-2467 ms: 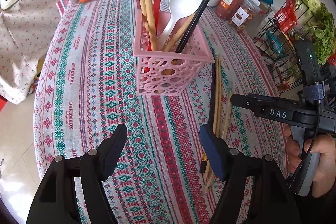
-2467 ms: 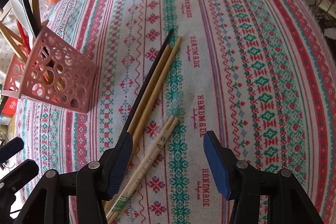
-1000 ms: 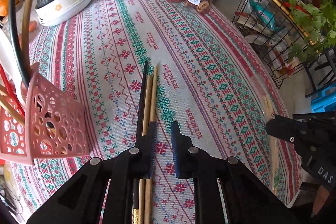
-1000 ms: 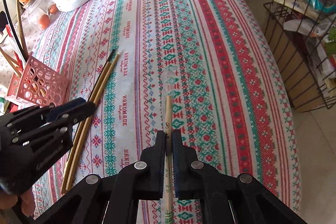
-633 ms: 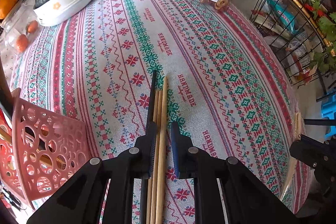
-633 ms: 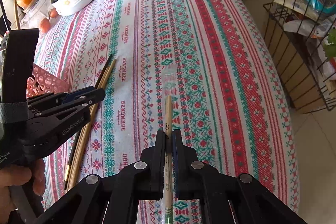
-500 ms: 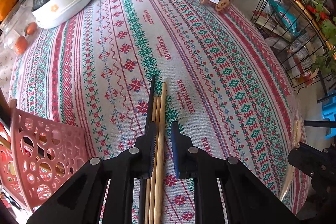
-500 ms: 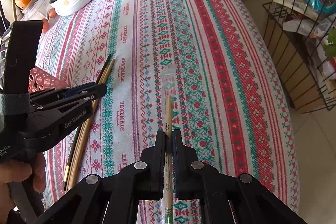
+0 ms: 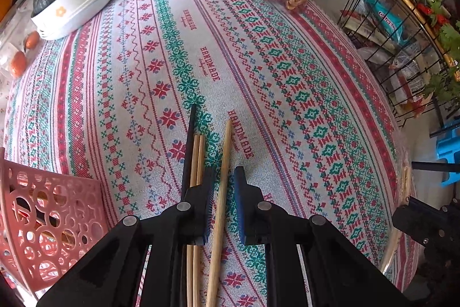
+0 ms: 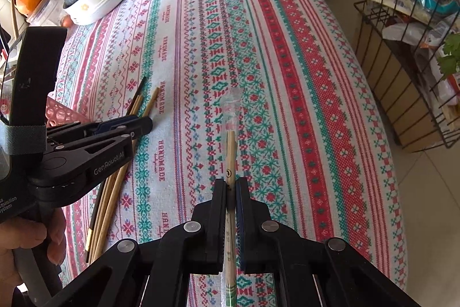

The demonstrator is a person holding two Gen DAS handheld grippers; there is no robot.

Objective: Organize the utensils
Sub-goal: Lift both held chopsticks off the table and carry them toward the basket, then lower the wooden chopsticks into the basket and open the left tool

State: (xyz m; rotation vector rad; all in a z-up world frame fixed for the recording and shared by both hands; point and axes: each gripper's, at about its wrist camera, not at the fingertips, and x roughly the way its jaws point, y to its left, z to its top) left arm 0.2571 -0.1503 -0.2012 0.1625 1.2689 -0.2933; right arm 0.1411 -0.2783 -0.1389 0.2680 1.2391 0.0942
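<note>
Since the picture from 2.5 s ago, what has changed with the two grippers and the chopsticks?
Both grippers were open then. The right gripper has closed on the wrapped chopsticks and holds them. The left gripper moved from facing the pink basket to the loose chopsticks; one wooden chopstick lies between its narrowed jaws, with gaps showing. The black chopstick and two wooden ones stay on the tablecloth.

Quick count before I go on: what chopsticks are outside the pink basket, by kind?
Black chopstick: 1
Bare wooden chopsticks: 3
Sleeved disposable chopsticks, a pack clamped in the right gripper: 1
Total: 5
</note>
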